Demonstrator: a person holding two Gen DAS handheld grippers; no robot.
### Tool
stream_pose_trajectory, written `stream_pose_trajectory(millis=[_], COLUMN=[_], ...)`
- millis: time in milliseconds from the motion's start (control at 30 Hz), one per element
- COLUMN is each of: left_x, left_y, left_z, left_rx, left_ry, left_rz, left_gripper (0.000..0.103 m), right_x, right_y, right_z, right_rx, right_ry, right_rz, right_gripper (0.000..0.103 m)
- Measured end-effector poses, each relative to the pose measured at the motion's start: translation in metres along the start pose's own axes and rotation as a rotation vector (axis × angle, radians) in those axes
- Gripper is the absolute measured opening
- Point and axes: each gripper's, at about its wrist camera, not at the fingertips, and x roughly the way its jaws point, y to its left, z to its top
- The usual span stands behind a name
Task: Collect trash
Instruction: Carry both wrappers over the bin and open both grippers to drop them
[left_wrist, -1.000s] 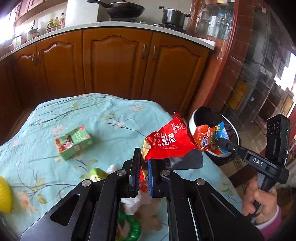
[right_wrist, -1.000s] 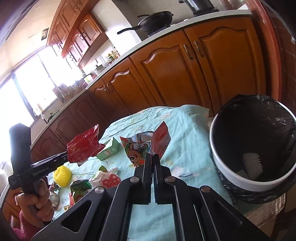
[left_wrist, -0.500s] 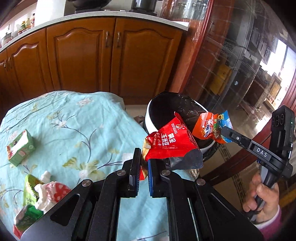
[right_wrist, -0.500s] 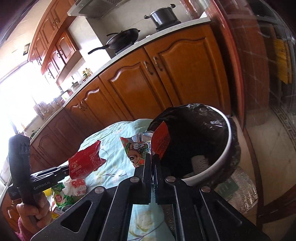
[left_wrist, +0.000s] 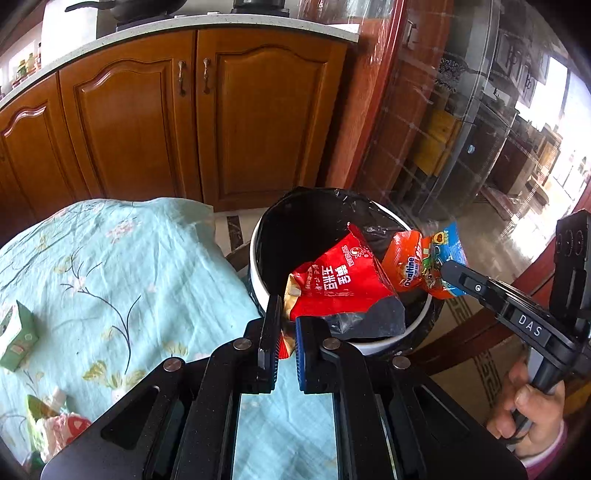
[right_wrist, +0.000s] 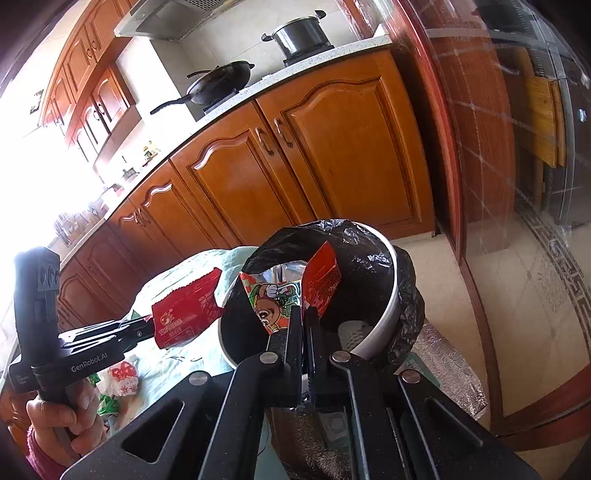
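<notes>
My left gripper is shut on a torn red snack bag, which hangs over the near rim of a white trash bin lined with a black bag. My right gripper is shut on an orange and blue Ovaltine wrapper, held over the same bin. In the left wrist view the wrapper and the right gripper reach in from the right. In the right wrist view the left gripper and red bag come from the left.
The bin stands beside a table with a pale blue flowered cloth. A green carton and crumpled wrappers lie on it. Wooden cabinets stand behind, a glass door to the right. A white object lies inside the bin.
Both grippers have swung from over the table to over the bin, each still holding its wrapper. The bin now fills the middle of both views.
</notes>
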Motion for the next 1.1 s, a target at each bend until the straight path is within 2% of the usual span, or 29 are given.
stream_pose_trajectory(millis=[433,500,533,567,600,667,733,867,967,1000,1100], left_x=[0.033,0.039,0.040,0.042,0.042,0.039,0.038,0.027,0.010,0.005,-0.014], left_y=[-0.013,-0.014,-0.014,-0.015,-0.015,-0.016,-0.016,-0.012,-0.005,-0.002,0.005], left_z=[0.015,0.015,0.014,0.013,0.012,0.010,0.009,0.004,-0.005,-0.009,-0.022], left_rx=[0.029,0.027,0.026,0.026,0.025,0.021,0.024,0.006,-0.021,-0.032,-0.062], left_ry=[0.043,0.062,0.070,0.075,0.077,0.056,0.049,0.022,-0.011,-0.020,-0.055], left_rz=[0.023,0.029,0.033,0.035,0.041,0.048,0.050,0.039,0.040,0.036,0.037], left_gripper=[0.007,0.009,0.011,0.022,0.042,0.060,0.060,0.061,0.068,0.071,0.075], right_x=[0.023,0.028,0.030,0.032,0.033,0.032,0.031,0.026,0.020,0.018,0.012], right_y=[-0.004,-0.005,-0.006,-0.006,-0.008,-0.010,-0.012,-0.016,-0.019,-0.019,-0.017], right_z=[0.014,0.015,0.016,0.017,0.017,0.018,0.018,0.015,0.013,0.012,0.007], right_rx=[-0.049,-0.050,-0.048,-0.045,-0.038,-0.028,-0.016,0.005,0.032,0.040,0.055], right_ry=[0.052,0.061,0.068,0.072,0.074,0.069,0.060,0.045,0.026,0.018,0.002], right_rz=[-0.046,-0.050,-0.051,-0.049,-0.051,-0.050,-0.042,-0.033,-0.017,-0.009,0.010], right_gripper=[0.002,0.007,0.007,0.009,0.011,0.028,0.041,0.042,0.043,0.045,0.059])
